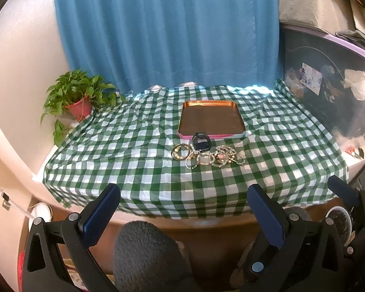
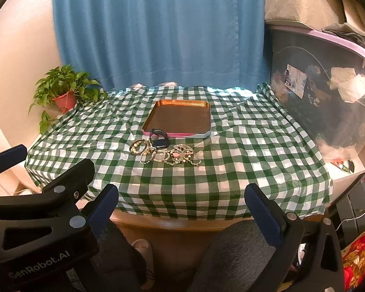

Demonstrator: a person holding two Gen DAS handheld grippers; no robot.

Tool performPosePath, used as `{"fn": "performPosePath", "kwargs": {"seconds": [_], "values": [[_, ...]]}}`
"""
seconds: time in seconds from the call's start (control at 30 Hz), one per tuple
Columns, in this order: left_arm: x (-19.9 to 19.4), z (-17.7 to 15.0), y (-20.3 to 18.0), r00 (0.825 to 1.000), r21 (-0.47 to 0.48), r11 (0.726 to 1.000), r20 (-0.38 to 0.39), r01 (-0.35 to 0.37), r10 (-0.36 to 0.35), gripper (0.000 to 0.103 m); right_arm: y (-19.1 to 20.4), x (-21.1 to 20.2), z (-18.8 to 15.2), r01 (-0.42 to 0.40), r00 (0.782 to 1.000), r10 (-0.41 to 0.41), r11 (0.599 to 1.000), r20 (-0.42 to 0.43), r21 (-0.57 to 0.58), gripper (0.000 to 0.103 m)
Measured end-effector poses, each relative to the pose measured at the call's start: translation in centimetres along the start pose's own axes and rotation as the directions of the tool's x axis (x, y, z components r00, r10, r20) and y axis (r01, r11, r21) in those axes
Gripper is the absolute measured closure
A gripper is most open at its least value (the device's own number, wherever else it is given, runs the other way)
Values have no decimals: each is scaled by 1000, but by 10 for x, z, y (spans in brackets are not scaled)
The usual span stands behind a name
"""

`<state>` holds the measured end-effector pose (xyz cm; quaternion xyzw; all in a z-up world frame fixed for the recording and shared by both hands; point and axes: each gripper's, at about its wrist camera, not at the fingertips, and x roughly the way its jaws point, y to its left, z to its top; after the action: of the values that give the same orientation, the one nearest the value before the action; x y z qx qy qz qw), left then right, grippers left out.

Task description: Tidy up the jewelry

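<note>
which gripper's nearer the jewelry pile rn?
Roughly even; maybe the left. Both hang off the table's near edge, jaws open. The jewelry pile sits slightly right of centre ahead of the left gripper, and left of centre ahead of the right gripper.

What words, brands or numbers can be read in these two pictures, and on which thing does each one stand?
"GenRobot.AI": printed on the black body of the left gripper, seen in the right wrist view; its first letter is partly dark.
White sticker on the clear storage bin: print too small and blurred to read.
Watch face: dark, nothing legible.
</note>
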<state>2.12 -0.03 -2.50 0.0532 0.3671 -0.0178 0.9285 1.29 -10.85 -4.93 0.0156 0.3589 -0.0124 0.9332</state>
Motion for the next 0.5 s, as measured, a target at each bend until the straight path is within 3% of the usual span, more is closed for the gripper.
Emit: {"fn": "performPosePath", "kwargs": {"seconds": [0.5], "values": [[-8,-5,-3,1000,8,1000,11,-6,6,0,1,-9,-6,-4,1000,4,1000,7,8,0]]}}
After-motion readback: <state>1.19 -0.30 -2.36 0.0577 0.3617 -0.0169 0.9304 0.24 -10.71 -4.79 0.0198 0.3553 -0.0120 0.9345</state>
